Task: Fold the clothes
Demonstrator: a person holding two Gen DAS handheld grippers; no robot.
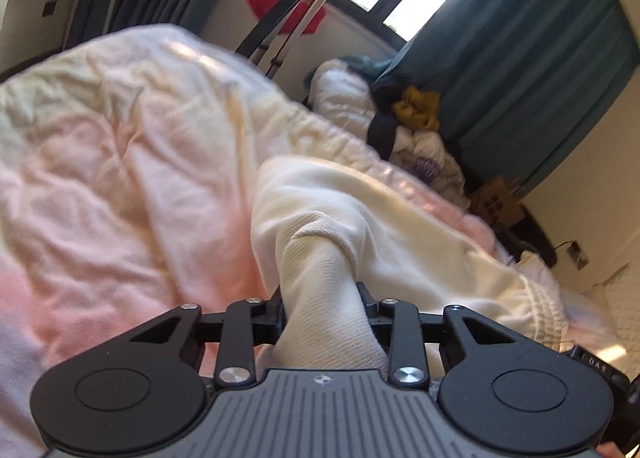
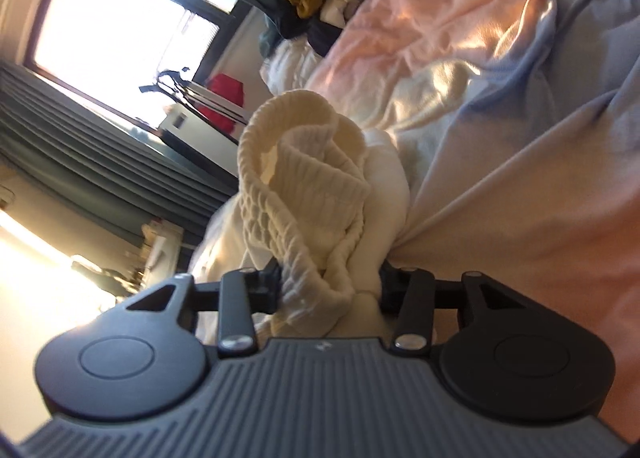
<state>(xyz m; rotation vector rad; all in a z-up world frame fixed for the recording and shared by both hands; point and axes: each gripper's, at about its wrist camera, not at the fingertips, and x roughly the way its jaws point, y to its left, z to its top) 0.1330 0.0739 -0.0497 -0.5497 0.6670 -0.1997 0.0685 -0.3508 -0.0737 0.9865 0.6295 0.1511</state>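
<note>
In the left wrist view, the left claw (image 1: pixel 320 298) pinched a ribbed cuff of the cream garment (image 1: pixel 360 226), which lay on the pink bedsheet (image 1: pixel 120 162). In the right wrist view, the right claw (image 2: pixel 330 282) clamped its bunched ribbed hem (image 2: pixel 304 194) above the bed.

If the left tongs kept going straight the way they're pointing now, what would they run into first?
The cream garment itself: the left tongs are already clamped on its ribbed part, and the rest lies bunched straight ahead. Beyond it, probably the pink bedding; depth is hard to judge.
</note>
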